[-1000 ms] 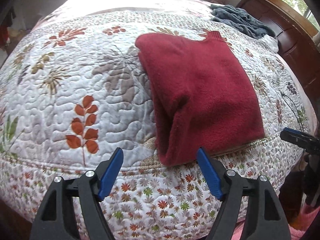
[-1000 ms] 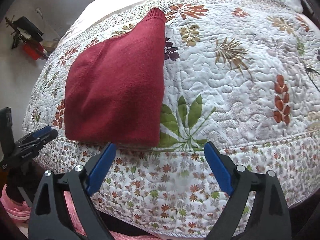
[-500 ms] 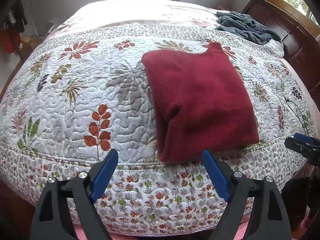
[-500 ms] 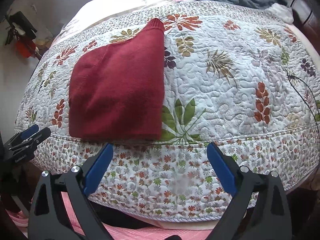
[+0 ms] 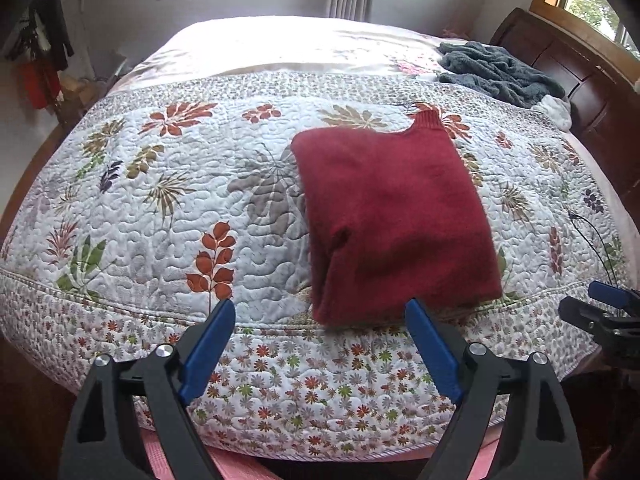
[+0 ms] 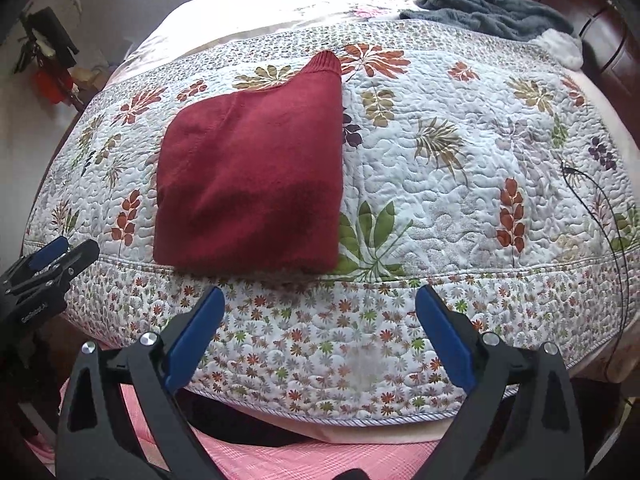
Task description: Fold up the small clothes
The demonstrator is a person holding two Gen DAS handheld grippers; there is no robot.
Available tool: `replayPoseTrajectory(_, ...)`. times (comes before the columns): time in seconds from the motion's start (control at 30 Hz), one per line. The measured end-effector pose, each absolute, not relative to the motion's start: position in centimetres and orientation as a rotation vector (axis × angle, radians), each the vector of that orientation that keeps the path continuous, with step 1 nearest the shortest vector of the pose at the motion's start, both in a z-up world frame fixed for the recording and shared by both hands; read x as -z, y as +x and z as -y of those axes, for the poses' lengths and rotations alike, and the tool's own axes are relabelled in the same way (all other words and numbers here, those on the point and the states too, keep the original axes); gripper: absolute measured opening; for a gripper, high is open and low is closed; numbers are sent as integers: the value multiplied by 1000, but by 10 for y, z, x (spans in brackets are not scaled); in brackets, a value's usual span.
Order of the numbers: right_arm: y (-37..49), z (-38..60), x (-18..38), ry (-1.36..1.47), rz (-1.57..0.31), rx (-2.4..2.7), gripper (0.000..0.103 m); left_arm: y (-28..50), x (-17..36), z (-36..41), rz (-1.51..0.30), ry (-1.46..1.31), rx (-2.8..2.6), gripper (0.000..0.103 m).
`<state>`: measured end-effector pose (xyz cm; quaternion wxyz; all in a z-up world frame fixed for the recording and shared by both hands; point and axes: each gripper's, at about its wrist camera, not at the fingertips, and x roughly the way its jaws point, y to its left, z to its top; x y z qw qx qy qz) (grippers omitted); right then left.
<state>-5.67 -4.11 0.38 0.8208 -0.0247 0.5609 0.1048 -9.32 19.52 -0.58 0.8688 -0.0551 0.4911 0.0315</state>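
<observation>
A dark red sweater lies folded into a rough rectangle near the front edge of the bed, its ribbed collar pointing to the far side. My left gripper is open, held off the bed's front edge just below the sweater's near hem, with nothing between its blue pads. My right gripper is open too, in front of the quilt's hanging border and below the sweater's right corner. Each gripper shows at the edge of the other's view, the right gripper and the left gripper.
The floral quilt covers the bed. A grey fleece blanket lies bunched at the far right by the dark wooden headboard. A thin black cable runs down the quilt's right side. Pink fabric lies below the bed edge.
Both grippers have pulled back and away from the bed, so the sweater looks smaller and farther. The sweater has stayed folded in place. Both grippers stayed open.
</observation>
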Motion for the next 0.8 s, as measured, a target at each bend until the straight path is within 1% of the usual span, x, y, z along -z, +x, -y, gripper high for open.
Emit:
replayPoseTrajectory(0.17,-62,36,-11,-75,-1182,-190,98,-97,1,-193,-1036,-126,-72,87)
replayPoseTrajectory(0.27,-66,32,-17,-113,-1160,-150,98,-99,-2,-192,-1039,-127,-79,87)
replayPoseTrajectory(0.8,-69,32,-26,-116,-1150,-131,98,-104,-7,-185,-1026,-70,-118,87)
